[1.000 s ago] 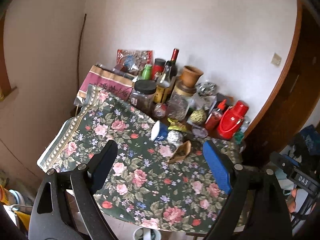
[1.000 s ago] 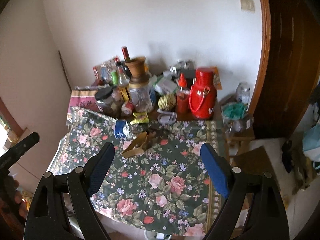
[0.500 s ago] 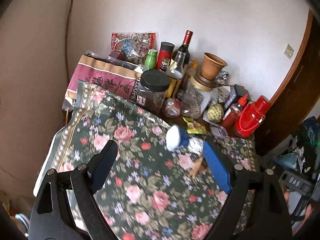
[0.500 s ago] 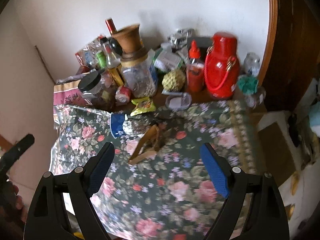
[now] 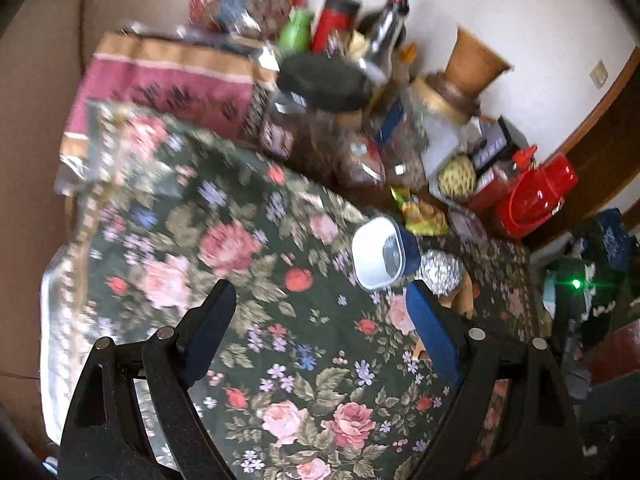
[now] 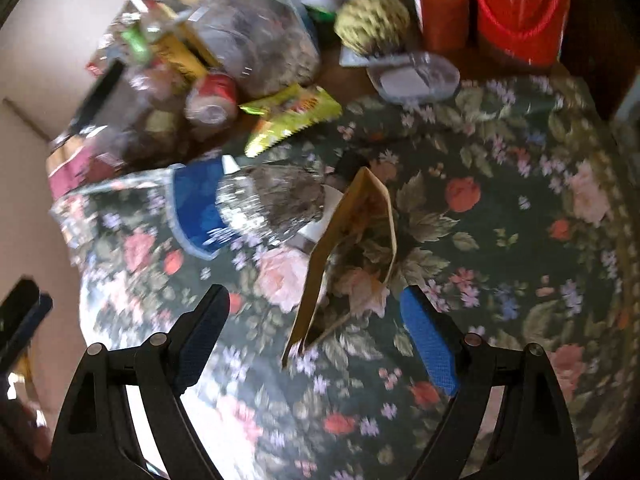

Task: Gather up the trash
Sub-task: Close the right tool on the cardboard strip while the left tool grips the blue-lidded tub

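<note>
Nothing collected yet. Right tongs [image 6: 314, 314], left tongs [image 5: 320, 312] both spread, empty. Crumpled tan paper wrapper [image 6: 352, 256] at right tongs' twelve o'clock; foil ball [image 6: 272, 204], blue paper cup [image 5: 380, 254] untouched on table.

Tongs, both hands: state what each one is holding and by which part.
Nothing is held. The left tongs and the right tongs are both open, above the floral tablecloth; the folded brown paper lies ungripped.

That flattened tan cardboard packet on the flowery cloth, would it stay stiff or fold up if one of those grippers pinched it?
The flattened tan cardboard packet looks thin and already creased, so it would probably buckle when pinched. It seems hollow, so likely light. The open right gripper sits just in front of it, and the packet rests partly on edge, so a nudge might tip it flat.
</note>
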`<state>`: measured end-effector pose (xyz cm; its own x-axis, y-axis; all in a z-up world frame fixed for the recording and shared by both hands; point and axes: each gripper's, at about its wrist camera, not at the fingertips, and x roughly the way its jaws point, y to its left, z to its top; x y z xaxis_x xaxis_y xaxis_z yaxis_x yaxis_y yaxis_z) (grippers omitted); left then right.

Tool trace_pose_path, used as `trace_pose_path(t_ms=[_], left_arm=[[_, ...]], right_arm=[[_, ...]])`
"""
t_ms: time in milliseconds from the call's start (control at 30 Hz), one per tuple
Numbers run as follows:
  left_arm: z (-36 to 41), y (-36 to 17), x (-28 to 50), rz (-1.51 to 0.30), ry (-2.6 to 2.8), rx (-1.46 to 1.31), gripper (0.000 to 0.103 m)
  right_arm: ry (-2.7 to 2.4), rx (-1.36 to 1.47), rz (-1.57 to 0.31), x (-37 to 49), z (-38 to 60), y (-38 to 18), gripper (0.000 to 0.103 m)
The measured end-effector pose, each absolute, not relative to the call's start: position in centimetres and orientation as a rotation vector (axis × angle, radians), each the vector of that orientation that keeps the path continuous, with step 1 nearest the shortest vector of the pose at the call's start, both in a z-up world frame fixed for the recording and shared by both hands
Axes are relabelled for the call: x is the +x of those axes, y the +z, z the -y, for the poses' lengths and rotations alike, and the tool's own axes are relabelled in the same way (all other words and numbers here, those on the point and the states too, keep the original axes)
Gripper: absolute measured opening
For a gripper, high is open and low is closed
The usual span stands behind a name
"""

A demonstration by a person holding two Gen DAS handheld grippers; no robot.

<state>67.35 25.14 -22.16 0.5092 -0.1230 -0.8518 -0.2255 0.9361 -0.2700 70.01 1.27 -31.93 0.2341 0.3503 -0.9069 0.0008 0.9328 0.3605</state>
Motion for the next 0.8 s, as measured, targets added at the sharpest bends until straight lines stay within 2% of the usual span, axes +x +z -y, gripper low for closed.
trace_pose_path(t_ms=[67,133,200,267,300,367,433,567,800], left_arm=[[-24.7,-22.9,68.0,-1.064,0.049,-0.358,0.087],[-24.0,-23.5,68.6,-1.077,0.033,-0.339,0.087],[-23.5,-24.0,69.0,-1.087,0.016,-0.334,0.087],[-23.0,-24.5,69.4,-1.1,-0.007,-0.333,0.085],[-22.6,-24.7,69.6,-1.108,-0.019,-0.332,0.083],[-21.8,-25.3,70.0,-1.123,-0.05,-0.341,0.08],[-21.2,-25.7,70.5,-1.133,-0.07,-0.352,0.076],[-20.0,-26.5,71.8,-1.149,-0.092,-0.362,0.07],[-18.5,-27.9,74.3,-1.173,-0.15,-0.369,0.058]], right_arm=[[0.241,0.342,-1.346,70.6,-1.3,-32.8,0.072],[0.217,0.338,-1.337,70.9,-1.0,-32.9,0.07],[0.208,0.323,-1.345,71.3,-1.0,-33.0,0.062],[0.211,0.304,-1.364,71.5,-0.8,-33.3,0.046],[0.216,0.296,-1.367,71.6,-0.7,-33.4,0.044],[0.216,0.272,-1.362,71.5,-0.3,-33.4,0.032],[0.222,0.231,-1.36,71.1,0.2,-33.3,0.024],[0.208,0.207,-1.331,70.1,2.4,-33.0,0.018],[0.172,0.218,-1.294,68.5,6.2,-32.0,0.016]])
